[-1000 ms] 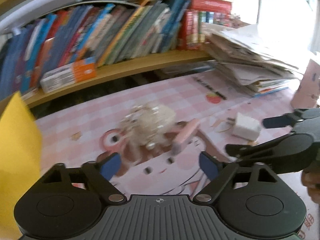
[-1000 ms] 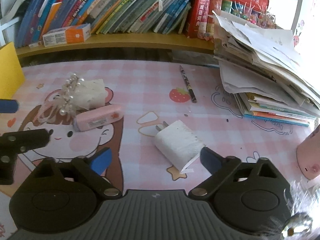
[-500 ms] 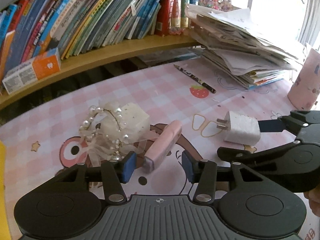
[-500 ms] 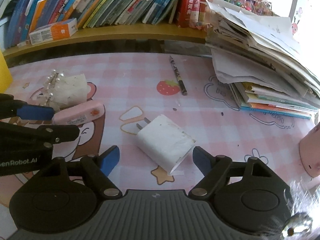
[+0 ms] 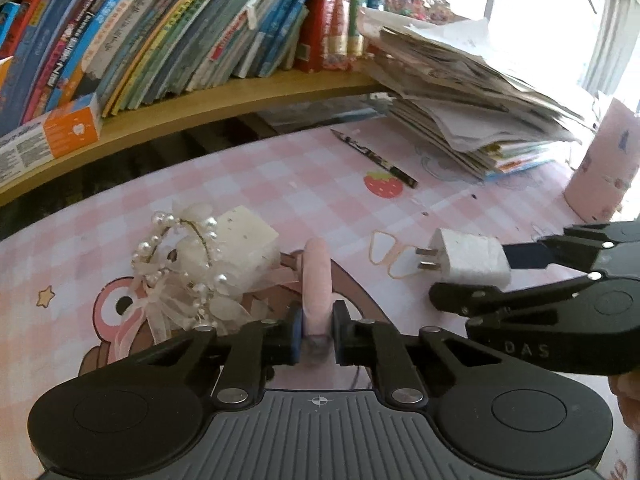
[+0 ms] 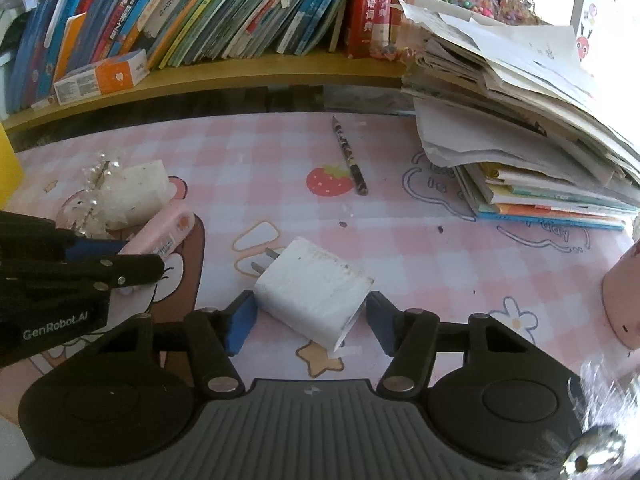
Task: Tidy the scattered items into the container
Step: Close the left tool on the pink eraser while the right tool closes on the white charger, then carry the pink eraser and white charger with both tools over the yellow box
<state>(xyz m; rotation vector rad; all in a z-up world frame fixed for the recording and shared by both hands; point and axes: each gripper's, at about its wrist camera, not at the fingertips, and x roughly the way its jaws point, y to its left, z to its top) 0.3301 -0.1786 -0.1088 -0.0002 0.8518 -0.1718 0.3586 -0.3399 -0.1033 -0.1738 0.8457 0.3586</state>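
Note:
My left gripper [image 5: 316,330] is shut on the near end of a pink eraser [image 5: 316,276] that lies on the pink checked mat; the eraser also shows in the right wrist view [image 6: 164,236]. My right gripper [image 6: 306,318] is open, its blue pads on either side of a white plug charger [image 6: 314,294], close to it; the charger also shows in the left wrist view [image 5: 470,258]. A pearl hair ornament [image 5: 188,264] lies on a white block [image 5: 248,240] left of the eraser. A dark pencil [image 6: 348,156] lies farther back.
A pink cup [image 5: 604,164] stands at the right. A pile of papers and books [image 6: 520,132] fills the back right. A wooden shelf [image 6: 240,72] with books runs along the back. A yellow thing [image 6: 8,172] shows at the left edge.
My left gripper has closed on the pink eraser. My right gripper has moved in, its pads now narrowed around the white charger.

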